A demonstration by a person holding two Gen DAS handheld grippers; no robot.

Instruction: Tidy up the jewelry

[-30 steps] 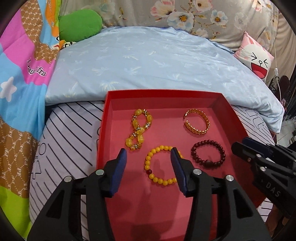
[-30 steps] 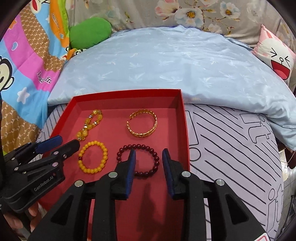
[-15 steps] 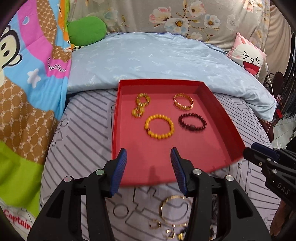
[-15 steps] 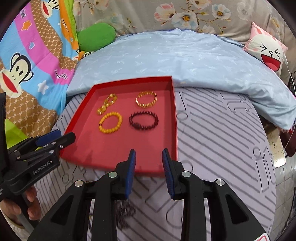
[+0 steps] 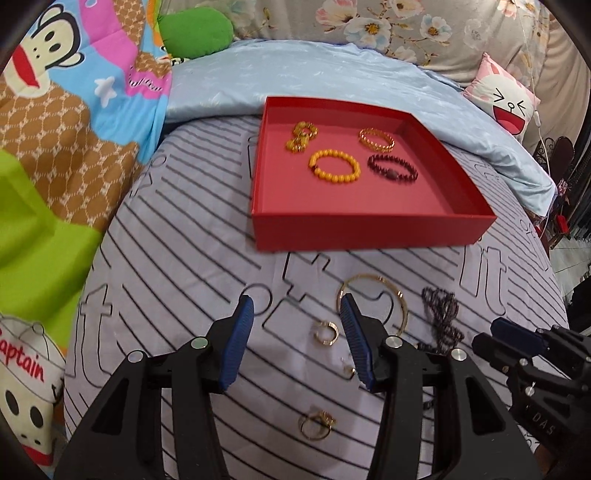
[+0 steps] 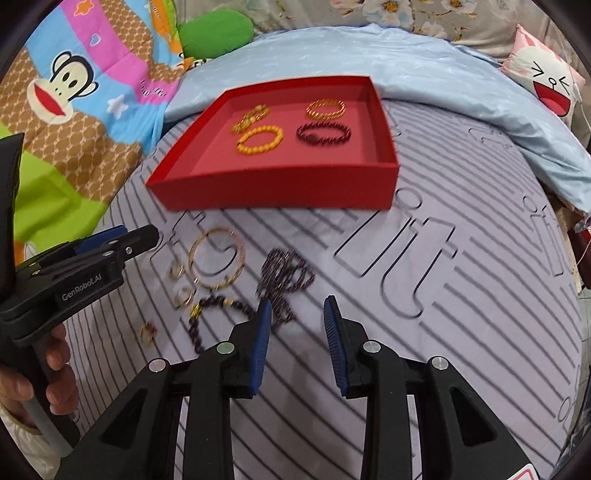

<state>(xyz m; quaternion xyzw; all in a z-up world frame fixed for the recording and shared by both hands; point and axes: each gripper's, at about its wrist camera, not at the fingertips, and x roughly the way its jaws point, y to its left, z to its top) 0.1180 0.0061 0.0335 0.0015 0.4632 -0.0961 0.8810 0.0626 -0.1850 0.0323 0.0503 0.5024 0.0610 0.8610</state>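
Note:
A red tray on the striped bed holds a yellow bead bracelet, a dark red bead bracelet, a gold cuff and an amber chain. In front of the tray lie a thin gold bangle, small gold rings, a dark bead necklace and a dark bracelet with gold beads. My left gripper is open and empty above the rings. My right gripper is open and empty near the necklace.
A light blue quilt lies behind the tray. A cartoon blanket covers the left side, with a green cushion and a pink-and-white pillow at the back. The bed edge drops off at the right.
Both grippers have pulled back from over the tray toward the near side of the bed. The loose jewelry in front of the tray has come into view. Both stay open.

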